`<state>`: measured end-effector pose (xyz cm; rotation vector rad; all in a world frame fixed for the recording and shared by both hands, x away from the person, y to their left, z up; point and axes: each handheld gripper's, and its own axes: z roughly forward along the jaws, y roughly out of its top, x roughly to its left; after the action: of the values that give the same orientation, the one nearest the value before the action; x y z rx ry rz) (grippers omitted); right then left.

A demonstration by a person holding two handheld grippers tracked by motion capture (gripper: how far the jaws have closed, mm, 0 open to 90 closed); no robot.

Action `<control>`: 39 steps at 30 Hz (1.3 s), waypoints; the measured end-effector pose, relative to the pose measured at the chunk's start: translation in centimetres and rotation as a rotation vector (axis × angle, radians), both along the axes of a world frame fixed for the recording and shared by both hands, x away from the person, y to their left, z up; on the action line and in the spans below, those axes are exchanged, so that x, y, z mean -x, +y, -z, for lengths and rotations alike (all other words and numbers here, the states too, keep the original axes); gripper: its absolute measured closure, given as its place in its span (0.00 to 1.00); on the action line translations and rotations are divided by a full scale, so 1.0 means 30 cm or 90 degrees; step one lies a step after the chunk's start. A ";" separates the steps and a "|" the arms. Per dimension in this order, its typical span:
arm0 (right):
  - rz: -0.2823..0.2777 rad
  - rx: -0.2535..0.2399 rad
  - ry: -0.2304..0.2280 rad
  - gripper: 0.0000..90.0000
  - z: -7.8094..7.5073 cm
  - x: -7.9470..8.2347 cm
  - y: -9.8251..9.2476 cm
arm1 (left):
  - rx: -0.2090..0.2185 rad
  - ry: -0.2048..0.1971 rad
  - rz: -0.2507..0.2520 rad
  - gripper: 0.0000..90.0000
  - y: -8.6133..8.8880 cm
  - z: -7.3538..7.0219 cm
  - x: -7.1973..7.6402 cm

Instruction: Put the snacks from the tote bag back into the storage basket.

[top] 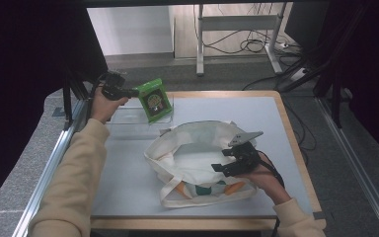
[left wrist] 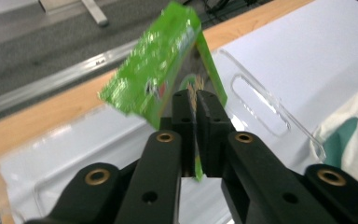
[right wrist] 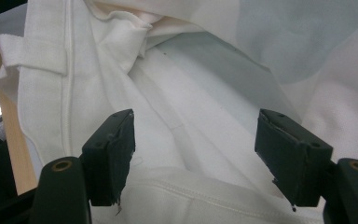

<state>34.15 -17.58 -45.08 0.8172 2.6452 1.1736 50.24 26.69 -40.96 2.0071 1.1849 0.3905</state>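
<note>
A green snack packet hangs above a clear plastic tray at the table's far left. My left gripper is shut on the packet's edge. In the left gripper view the jaws stand pressed together on the packet, with the left gripper tilted over the clear tray. A white cloth tote bag lies in the middle of the table with its mouth spread. My right gripper rests at the bag's right rim, open. In the right gripper view the right gripper has white cloth between its wide jaws, not pinched.
The bag's underside shows green and orange print near the front edge. The table has a wooden rim. Beyond it stand a desk frame and loose cables on the floor.
</note>
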 end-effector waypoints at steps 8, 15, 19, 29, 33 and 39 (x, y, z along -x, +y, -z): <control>-0.001 0.000 0.000 0.32 -0.001 0.002 0.004 | -0.011 0.046 -0.023 1.00 0.006 0.063 0.019; -0.001 0.000 -0.001 0.32 -0.001 0.002 0.002 | -0.013 0.072 -0.028 0.99 -0.006 0.104 -0.004; 0.000 -0.001 -0.002 0.32 -0.001 0.000 -0.001 | -0.017 0.083 -0.032 0.99 -0.021 0.123 -0.025; 0.005 0.000 0.000 0.32 -0.001 -0.002 -0.005 | -0.030 0.132 -0.070 0.99 -0.038 0.172 -0.091; 0.004 0.000 -0.001 0.32 0.000 -0.003 -0.008 | -0.026 0.139 -0.082 0.99 -0.036 0.188 -0.107; 0.006 0.000 -0.001 0.32 0.001 -0.004 -0.010 | -0.026 0.155 -0.101 0.98 -0.030 0.218 -0.129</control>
<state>34.28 -17.89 -45.11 0.8283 2.6372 1.1716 54.10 25.78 -47.51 2.0451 1.5039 0.2543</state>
